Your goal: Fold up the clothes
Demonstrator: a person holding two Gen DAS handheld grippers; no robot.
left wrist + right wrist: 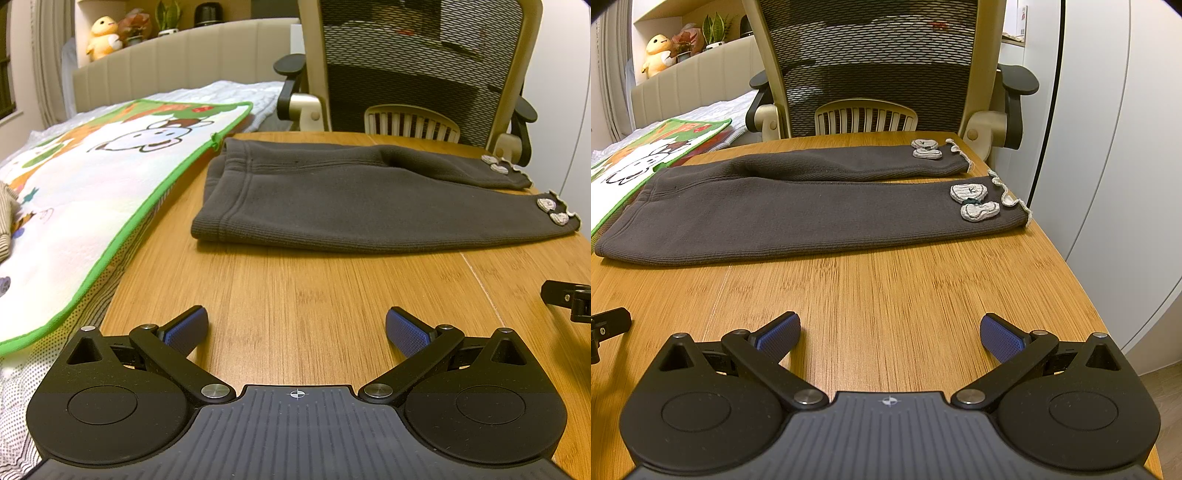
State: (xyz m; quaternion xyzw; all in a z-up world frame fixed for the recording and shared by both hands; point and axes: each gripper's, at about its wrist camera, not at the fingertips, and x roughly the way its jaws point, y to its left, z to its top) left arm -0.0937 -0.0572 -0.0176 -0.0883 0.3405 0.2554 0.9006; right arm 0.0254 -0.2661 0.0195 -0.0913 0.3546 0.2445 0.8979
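Observation:
Dark grey ribbed trousers (332, 199) (798, 218) lie flat across the wooden table (295, 291) (886, 288), waistband to the left and both legs stretched to the right. Pale fabric patches (973, 201) and a scalloped white trim mark the leg cuffs. My left gripper (297, 325) hovers low over the bare wood in front of the waistband end, open and holding nothing. My right gripper (890, 330) is open too, a little before the nearer leg. A black part of the right gripper (569, 299) shows at the left wrist view's right edge.
A mesh-backed office chair (871, 62) stands behind the table's far edge. A cartoon-print mat with green trim (92, 206) lies on the bed to the left and reaches the table's left side. White cabinet doors (1108, 147) close off the right. The table's right edge (1082, 295) drops to the floor.

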